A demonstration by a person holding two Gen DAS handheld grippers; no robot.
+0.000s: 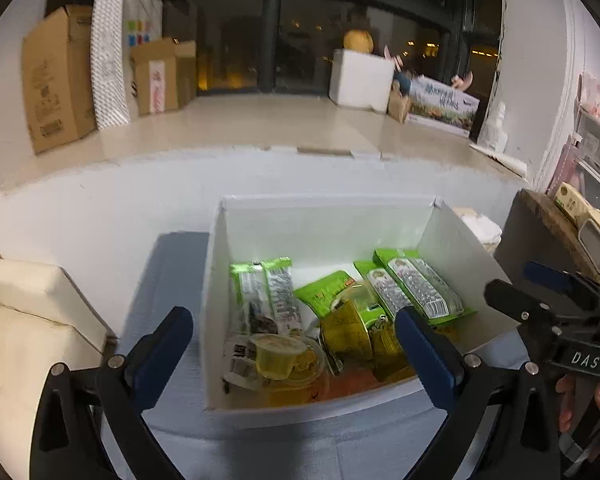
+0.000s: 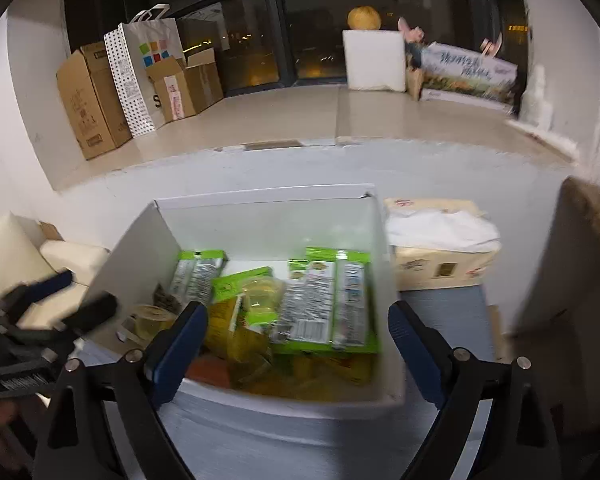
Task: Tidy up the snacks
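A white open box [image 1: 328, 220] stands on the blue-grey cloth and holds several snacks: green packets [image 1: 418, 286], a clear jelly cup [image 1: 278, 356] and yellow packs [image 1: 346, 330]. The box [image 2: 268, 216] shows in the right wrist view too, with green packets [image 2: 324, 300] and yellow packs [image 2: 240, 336]. My left gripper [image 1: 296, 344] is open and empty, just above the box's near side. My right gripper [image 2: 296, 340] is open and empty over the box's near edge. It also shows at the right of the left wrist view [image 1: 540, 304].
A tissue pack [image 2: 440, 248] lies right of the box. A cream cushion [image 1: 24, 320] is on the left. A dark wooden-topped stand [image 1: 540, 232] is on the right. Cardboard boxes [image 1: 56, 76], a paper bag [image 2: 148, 68] and a white foam box [image 1: 360, 76] stand on the ledge behind.
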